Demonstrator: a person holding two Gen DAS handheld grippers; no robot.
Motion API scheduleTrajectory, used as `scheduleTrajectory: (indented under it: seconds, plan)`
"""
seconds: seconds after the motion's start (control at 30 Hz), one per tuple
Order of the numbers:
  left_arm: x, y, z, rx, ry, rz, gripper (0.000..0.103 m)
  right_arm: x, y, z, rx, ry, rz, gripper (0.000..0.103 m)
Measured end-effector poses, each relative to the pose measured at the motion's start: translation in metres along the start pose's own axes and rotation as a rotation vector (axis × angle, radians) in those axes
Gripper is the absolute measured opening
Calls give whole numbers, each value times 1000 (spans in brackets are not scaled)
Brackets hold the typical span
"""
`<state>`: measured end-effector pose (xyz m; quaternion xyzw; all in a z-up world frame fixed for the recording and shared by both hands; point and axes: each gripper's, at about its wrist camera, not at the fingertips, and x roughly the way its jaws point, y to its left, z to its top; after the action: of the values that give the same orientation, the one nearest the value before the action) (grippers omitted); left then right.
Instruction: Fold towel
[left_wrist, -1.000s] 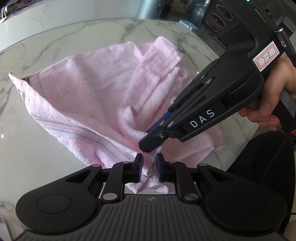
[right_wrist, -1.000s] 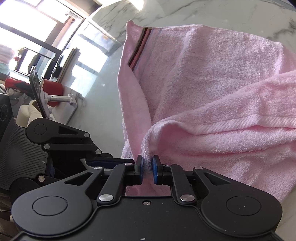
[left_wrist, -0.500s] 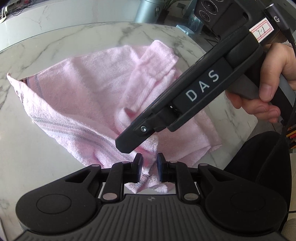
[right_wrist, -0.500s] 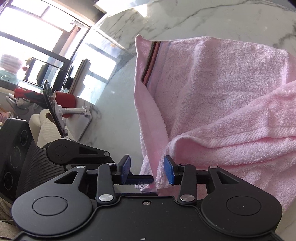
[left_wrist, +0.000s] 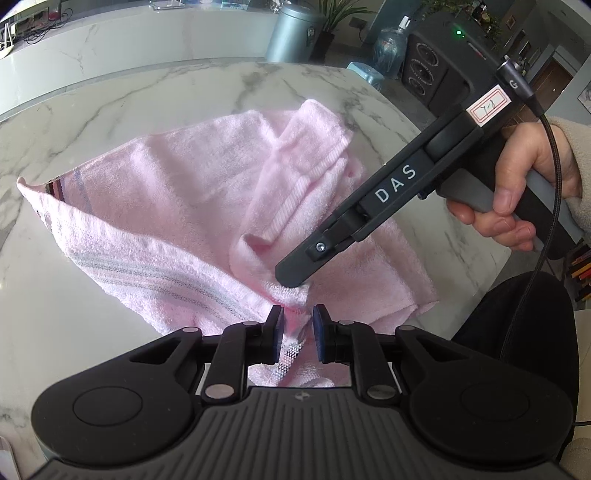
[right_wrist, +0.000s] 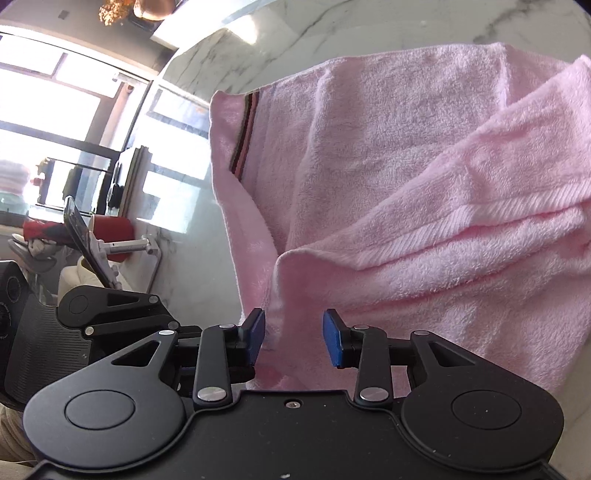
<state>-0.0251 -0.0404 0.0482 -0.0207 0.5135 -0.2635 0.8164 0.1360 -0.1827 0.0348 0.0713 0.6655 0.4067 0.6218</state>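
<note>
A pink towel (left_wrist: 177, 192) with a striped border lies rumpled and partly doubled over on the marble table (left_wrist: 110, 110). My left gripper (left_wrist: 298, 332) is shut on the towel's near corner, and a hem strip hangs between its blue pads. My right gripper (left_wrist: 295, 282) comes in from the right, its tip down on a fold just beyond the left pads. In the right wrist view, my right gripper (right_wrist: 294, 336) has its jaws closing around an upright fold of the towel (right_wrist: 406, 155). The left pad touches the cloth; the right pad stands off it.
A person's hand (left_wrist: 517, 199) holds the right tool's handle, with a cable trailing down. A dark-clothed leg (left_wrist: 517, 332) is at the table's right edge. A teal bin (left_wrist: 291, 33) and a water bottle stand beyond the table. A phone on a stand (right_wrist: 85, 236) is off the left side.
My right gripper let go of the towel fold, opened wide, rolled onto its side and shifted along the towel; its jaws now stand narrower again. My left gripper kept its hold and place.
</note>
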Motion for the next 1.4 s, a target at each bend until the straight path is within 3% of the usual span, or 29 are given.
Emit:
scheduleTrajectory:
  seconds: [0.1, 0.3, 0.57, 0.77, 1.1, 1.4]
  plan:
    - [1, -7, 3, 8, 13, 4, 15, 5, 0, 1, 7, 15, 33, 8]
    - [2, -7, 4, 16, 30, 13, 15, 4, 13, 1, -58, 25, -7, 4]
    - [-1, -8, 9, 28, 35, 25, 24, 5, 44, -10, -295, 51, -213, 3]
    - [-7, -6, 8, 24, 33, 37, 32, 7, 58, -22, -426, 63, -295, 3]
    - [-7, -2, 13, 3, 22, 30, 33, -5, 57, -19, -422, 51, -284, 8]
    - [-16, 21, 5, 4, 14, 99, 47, -6, 54, -18, -399, 51, -291, 14]
